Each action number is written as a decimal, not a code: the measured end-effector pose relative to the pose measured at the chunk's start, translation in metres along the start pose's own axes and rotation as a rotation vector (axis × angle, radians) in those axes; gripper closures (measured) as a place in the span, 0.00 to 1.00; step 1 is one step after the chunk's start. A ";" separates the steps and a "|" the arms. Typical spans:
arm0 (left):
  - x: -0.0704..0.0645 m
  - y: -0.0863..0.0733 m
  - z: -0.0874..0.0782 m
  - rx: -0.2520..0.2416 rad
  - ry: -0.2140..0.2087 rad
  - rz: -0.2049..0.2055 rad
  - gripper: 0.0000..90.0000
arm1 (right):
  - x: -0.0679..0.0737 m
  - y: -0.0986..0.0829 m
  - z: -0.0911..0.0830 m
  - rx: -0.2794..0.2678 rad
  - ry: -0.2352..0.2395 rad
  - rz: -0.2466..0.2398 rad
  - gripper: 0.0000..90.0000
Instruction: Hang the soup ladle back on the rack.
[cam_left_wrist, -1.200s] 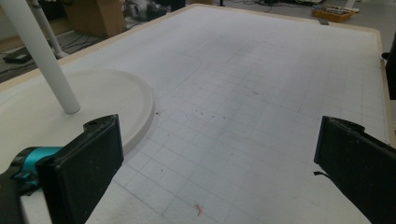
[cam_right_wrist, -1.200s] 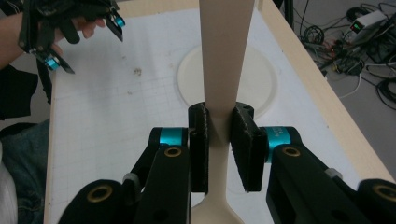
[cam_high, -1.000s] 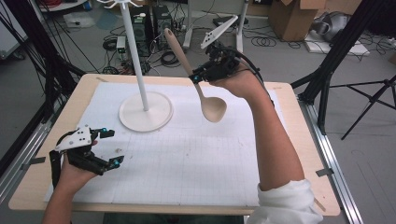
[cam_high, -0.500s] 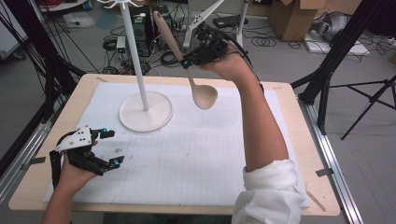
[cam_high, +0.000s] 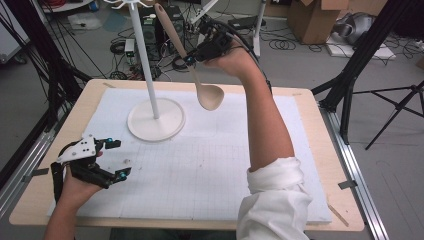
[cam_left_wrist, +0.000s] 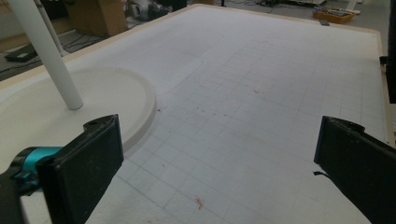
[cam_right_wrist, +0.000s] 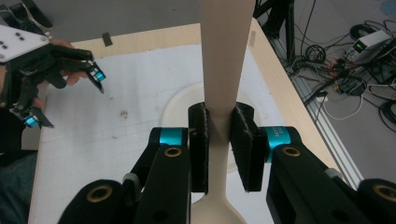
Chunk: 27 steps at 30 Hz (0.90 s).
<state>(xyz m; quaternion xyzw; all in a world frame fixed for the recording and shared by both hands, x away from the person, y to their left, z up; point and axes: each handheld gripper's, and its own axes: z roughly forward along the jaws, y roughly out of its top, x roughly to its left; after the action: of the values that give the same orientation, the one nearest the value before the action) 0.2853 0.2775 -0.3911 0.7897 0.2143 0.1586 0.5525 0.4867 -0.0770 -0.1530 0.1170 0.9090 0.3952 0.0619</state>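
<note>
Holding the wooden spoon (cam_high: 192, 60) aloft above the far side of the desk (cam_high: 320, 150), we have our right gripper (cam_high: 192, 59) clamped on the handle partway along, jaws pressed flat against both sides of the wood, as the right gripper view shows with the handle (cam_right_wrist: 224, 60) running straight up between the pads. What matters now is the spoon's long axis: it stands steeply, tipped a little, bowl (cam_high: 211, 96) hanging down toward the white mat and the handle's free end (cam_high: 161, 10) pointing up and to the left, toward the top of the white stand (cam_high: 145, 65). That stand rises from its round base (cam_high: 156, 120) just left of the spoon, and its hooks (cam_high: 125, 4) sit near the handle tip, though we cannot tell from here whether the two touch or how far apart in depth they are. We judge that the handle end has to travel left to meet a hook, so the right hand is the one placed for it. Our left gripper (cam_high: 112, 159) rests low at the near left corner, well apart from the spoon, jaws spread wide with nothing between them, bare gridded mat (cam_left_wrist: 243, 121) showing in the gap.
</note>
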 end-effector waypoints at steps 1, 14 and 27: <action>0.000 0.000 0.000 0.000 0.000 0.000 0.02 | 0.000 0.000 0.000 0.000 0.000 0.000 0.86; 0.001 -0.001 -0.001 -0.001 0.004 -0.004 0.02 | -0.008 0.012 0.010 0.003 0.012 0.011 0.86; 0.000 -0.001 -0.004 -0.007 0.008 -0.007 0.02 | -0.012 0.015 0.017 0.001 0.021 0.028 0.86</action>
<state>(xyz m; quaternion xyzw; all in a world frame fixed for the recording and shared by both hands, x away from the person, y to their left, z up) 0.2836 0.2812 -0.3908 0.7865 0.2186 0.1604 0.5549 0.5040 -0.0585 -0.1531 0.1254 0.9081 0.3969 0.0466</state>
